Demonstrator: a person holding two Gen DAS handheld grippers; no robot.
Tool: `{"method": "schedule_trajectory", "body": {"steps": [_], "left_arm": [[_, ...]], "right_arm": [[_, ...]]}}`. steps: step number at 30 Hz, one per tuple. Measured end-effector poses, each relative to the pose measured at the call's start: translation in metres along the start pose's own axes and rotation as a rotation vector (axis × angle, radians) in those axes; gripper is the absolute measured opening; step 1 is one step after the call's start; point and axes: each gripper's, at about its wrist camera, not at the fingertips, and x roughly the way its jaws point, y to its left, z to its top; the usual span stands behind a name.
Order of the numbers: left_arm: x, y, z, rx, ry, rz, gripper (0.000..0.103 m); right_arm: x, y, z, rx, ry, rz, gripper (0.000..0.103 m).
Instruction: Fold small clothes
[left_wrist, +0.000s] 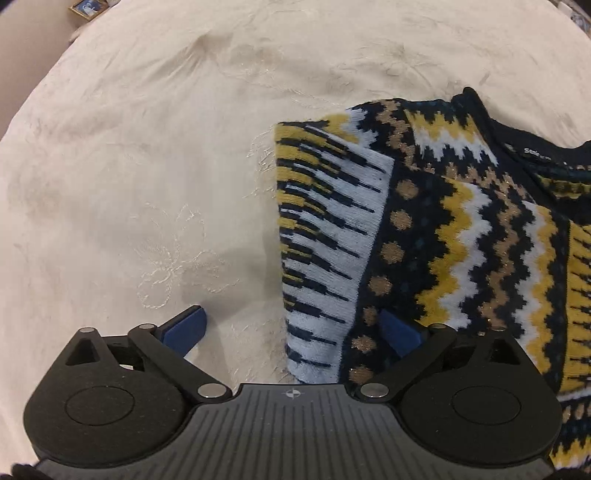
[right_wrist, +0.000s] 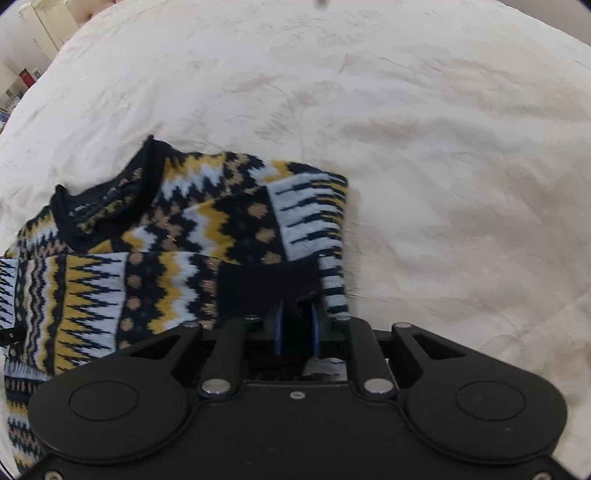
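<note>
A knitted zigzag sweater (left_wrist: 461, 229) lies on the cream embroidered bedspread (left_wrist: 147, 166), collar toward twelve o'clock. The left tongs (left_wrist: 291, 332) gape wide, empty. The right tongs (right_wrist: 297, 328), narrowly parted, straddle its dark cuff (right_wrist: 266, 288).

Black ribbed left gripper (left_wrist: 291, 332), right gripper (right_wrist: 297, 328) – blue pads, silver pivot screws

Soft even light, fisheye-warped, slightly blurred.
</note>
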Motion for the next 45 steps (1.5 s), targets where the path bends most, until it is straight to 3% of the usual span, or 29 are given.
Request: {"method": "schedule_trajectory", "body": {"steps": [5, 8, 10, 12, 13, 15, 17, 22, 27, 36, 45], "left_arm": [[0.007, 0.012, -0.003, -0.078, -0.016, -0.043, 0.103], [0.01, 0.023, -0.011, -0.137, -0.05, -0.082, 0.103], [0.011, 0.029, -0.015, -0.139, -0.054, -0.098, 0.103], [0.009, 0.033, -0.012, -0.111, -0.029, -0.109, 0.103], [0.007, 0.036, -0.011, -0.112, -0.016, -0.117, 0.102], [-0.001, 0.044, -0.011, -0.128, -0.013, -0.131, 0.088], [-0.017, 0.047, -0.018, -0.125, -0.024, -0.141, 0.084], [-0.061, 0.046, -0.062, -0.042, -0.049, -0.132, 0.084], [-0.093, 0.029, -0.114, 0.031, -0.004, -0.103, 0.084], [-0.109, 0.026, -0.188, 0.044, 0.082, -0.142, 0.085], [-0.11, 0.027, -0.245, 0.033, 0.162, -0.181, 0.085]], "right_arm": [[0.003, 0.001, -0.004, -0.016, -0.017, -0.003, 0.039], [0.004, -0.002, -0.005, 0.013, -0.023, 0.044, 0.058], [0.002, -0.002, -0.007, 0.025, -0.023, 0.091, 0.075], [-0.004, 0.001, -0.009, 0.013, -0.034, 0.104, 0.081], [-0.007, 0.002, -0.011, 0.002, -0.037, 0.108, 0.081], [-0.013, 0.003, -0.015, -0.005, -0.035, 0.118, 0.083], [-0.021, 0.003, -0.022, -0.005, -0.036, 0.137, 0.086], [-0.045, 0.004, -0.05, -0.037, -0.027, 0.173, 0.088], [-0.064, 0.006, -0.092, -0.065, 0.041, 0.207, 0.09], [-0.088, 0.006, -0.172, -0.13, 0.175, 0.271, 0.091], [-0.098, 0.001, -0.224, -0.204, 0.283, 0.319, 0.096]]}}
